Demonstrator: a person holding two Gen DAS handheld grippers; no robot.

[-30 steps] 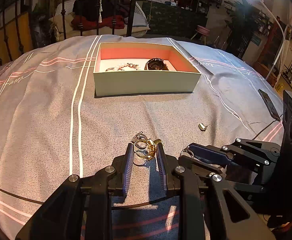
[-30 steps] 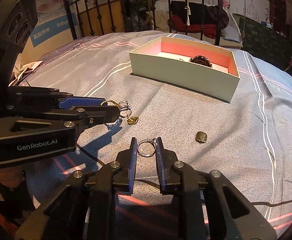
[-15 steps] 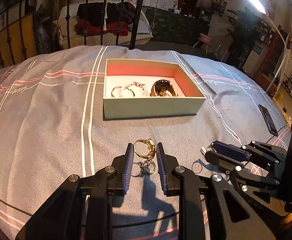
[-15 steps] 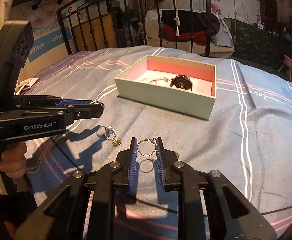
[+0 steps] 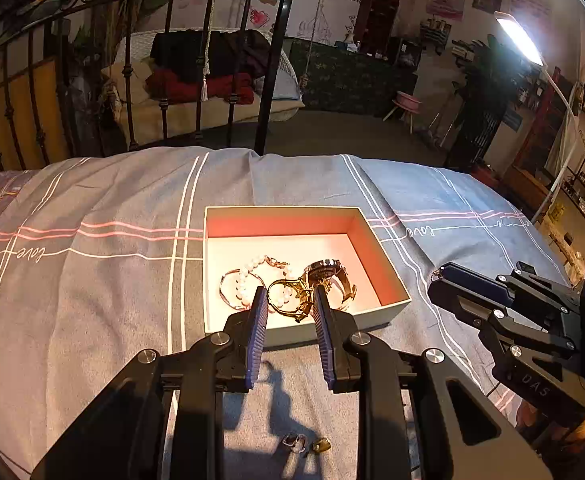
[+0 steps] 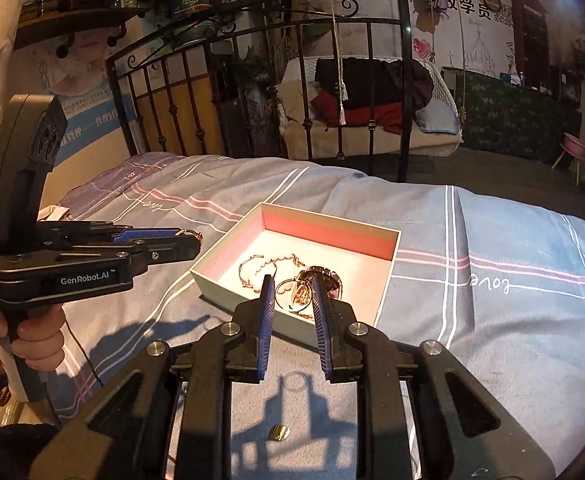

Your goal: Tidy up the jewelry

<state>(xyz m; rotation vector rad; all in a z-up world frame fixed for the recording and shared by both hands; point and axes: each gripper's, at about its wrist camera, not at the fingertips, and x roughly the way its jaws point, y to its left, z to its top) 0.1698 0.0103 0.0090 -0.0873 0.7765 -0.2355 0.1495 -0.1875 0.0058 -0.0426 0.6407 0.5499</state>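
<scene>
My left gripper (image 5: 290,300) is shut on a gold ring (image 5: 288,301) and holds it in the air before the near wall of the open box (image 5: 388,276). My right gripper (image 6: 292,294) is shut on a thin silver ring (image 6: 286,295), raised in front of the box (image 6: 208,276). The box has a red inner wall and holds a pearl bracelet (image 5: 244,280) and a watch (image 5: 328,272). The right gripper shows at the right of the left wrist view (image 5: 440,280); the left gripper shows at the left of the right wrist view (image 6: 190,240).
The box sits on a grey-blue bedspread (image 5: 92,280) with white and pink stripes. A small silver ring (image 5: 294,442) and a gold piece (image 5: 321,445) lie on the cloth below my left gripper. Another gold piece (image 6: 278,433) lies below my right gripper. A black iron bedframe (image 5: 268,80) stands behind.
Both grippers have risen from the bedspread with their rings and moved toward the box. The small silver ring and gold pieces stayed on the cloth.
</scene>
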